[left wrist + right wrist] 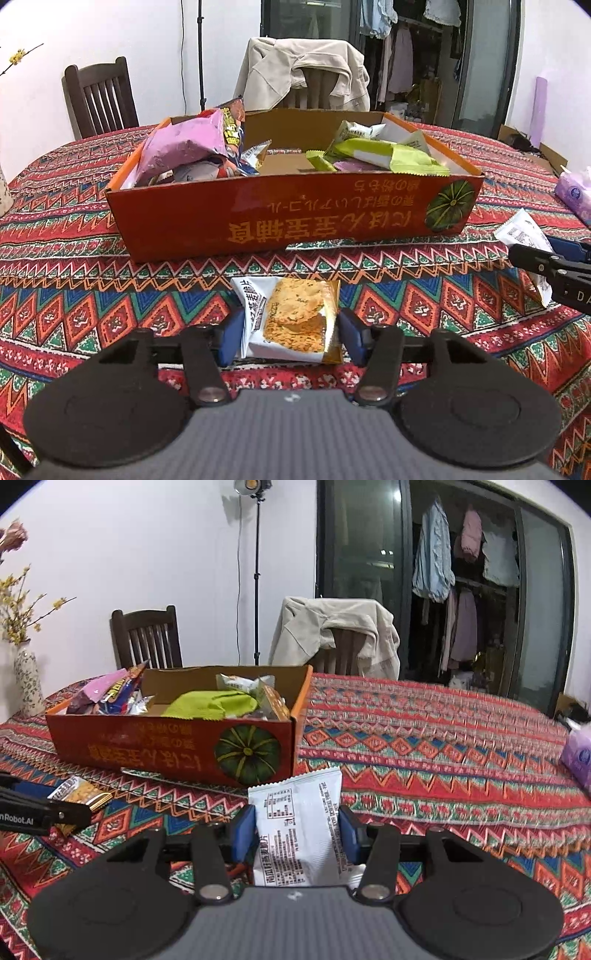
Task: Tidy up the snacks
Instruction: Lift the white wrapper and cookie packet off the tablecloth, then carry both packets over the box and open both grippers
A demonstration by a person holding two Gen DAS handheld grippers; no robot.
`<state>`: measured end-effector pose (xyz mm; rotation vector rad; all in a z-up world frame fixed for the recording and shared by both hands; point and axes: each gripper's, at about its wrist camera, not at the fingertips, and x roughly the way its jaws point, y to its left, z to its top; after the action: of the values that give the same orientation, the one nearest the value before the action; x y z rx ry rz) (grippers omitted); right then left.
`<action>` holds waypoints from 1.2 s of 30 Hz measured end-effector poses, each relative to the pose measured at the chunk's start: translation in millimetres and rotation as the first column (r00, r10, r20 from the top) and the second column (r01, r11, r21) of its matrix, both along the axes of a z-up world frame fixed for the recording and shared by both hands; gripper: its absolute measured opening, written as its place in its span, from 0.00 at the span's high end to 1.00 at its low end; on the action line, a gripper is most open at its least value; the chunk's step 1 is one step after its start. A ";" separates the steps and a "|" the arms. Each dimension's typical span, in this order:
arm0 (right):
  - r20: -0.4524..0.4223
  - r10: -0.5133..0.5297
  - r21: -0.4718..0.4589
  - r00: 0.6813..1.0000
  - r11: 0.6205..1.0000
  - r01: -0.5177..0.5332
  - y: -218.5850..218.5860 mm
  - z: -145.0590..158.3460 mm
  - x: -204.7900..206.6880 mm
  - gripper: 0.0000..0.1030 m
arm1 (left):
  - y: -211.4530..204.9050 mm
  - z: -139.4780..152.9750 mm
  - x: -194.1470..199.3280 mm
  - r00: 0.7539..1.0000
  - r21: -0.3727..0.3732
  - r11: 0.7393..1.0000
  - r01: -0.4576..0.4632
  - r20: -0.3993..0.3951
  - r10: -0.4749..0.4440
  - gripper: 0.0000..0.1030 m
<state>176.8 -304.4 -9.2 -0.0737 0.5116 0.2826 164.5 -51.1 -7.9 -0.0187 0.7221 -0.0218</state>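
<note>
Patterned tablecloth (pixel 110 295), box (pixel 295 218) w/ most snacks already in.
L gripper (pixel 290 334) fingers around cracker pack (pixel 295 317), contact unclear; R gripper (pixel 297 834) clamped on white packet (pixel 295 823), both packs still outside the box imo.

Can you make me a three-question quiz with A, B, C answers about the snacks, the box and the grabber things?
1. Where is the cracker packet?
A. in the box
B. on the tablecloth, in front of the box
C. on a chair

2. What colour is the front of the box?
A. orange-red
B. blue
C. white

3. What is the right hand-held gripper doing?
A. standing empty
B. gripping a white packet
C. holding a vase

Answers: 1 B, it lies on the cloth between the left hand-held gripper's fingers. 2 A, orange-red with a green pumpkin picture. 3 B, the white packet is squeezed between its blue pads.
</note>
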 end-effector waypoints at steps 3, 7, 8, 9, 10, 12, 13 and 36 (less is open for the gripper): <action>0.014 0.014 0.015 1.000 1.000 -0.014 3.6 8.8 -6.1 0.54 | 3.0 3.9 -3.7 1.000 -0.011 1.000 0.007 0.021 -0.007 0.46; 0.036 0.036 0.009 0.999 0.999 -0.036 15.5 18.6 -15.2 0.54 | 6.5 10.3 -10.5 0.998 -0.021 1.000 0.018 0.055 -0.017 0.46; 0.039 0.041 0.009 0.998 0.999 -0.042 18.2 20.8 -16.9 0.54 | 7.6 12.4 -12.8 0.998 -0.023 1.000 0.020 0.064 -0.018 0.46; 0.042 0.046 0.008 0.998 0.999 -0.046 21.1 22.5 -18.1 0.54 | 9.0 14.3 -14.3 0.997 -0.026 0.999 0.021 0.072 -0.019 0.46; 0.045 0.049 0.007 0.998 0.999 -0.050 24.4 24.4 -19.0 0.54 | 10.6 17.2 -16.1 0.996 -0.030 0.999 0.024 0.081 -0.021 0.46; 0.052 0.056 0.004 0.997 0.998 -0.056 31.2 28.7 -19.9 0.54 | 13.1 24.1 -18.7 0.994 -0.033 0.999 0.027 0.104 -0.023 0.46; 0.054 0.059 0.004 0.997 0.998 -0.060 34.5 31.2 -20.0 0.54 | 14.3 28.1 -19.8 0.993 -0.033 0.999 0.029 0.117 -0.025 0.46; 0.098 0.060 0.034 0.993 0.997 -0.064 108.3 85.9 60.7 0.54 | 38.5 102.4 58.1 0.955 -0.022 0.999 -0.030 0.294 0.035 0.46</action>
<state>237.5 -196.1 76.7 -0.0670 0.4077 0.3477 222.7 -12.6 94.5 -0.0433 0.4229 0.0008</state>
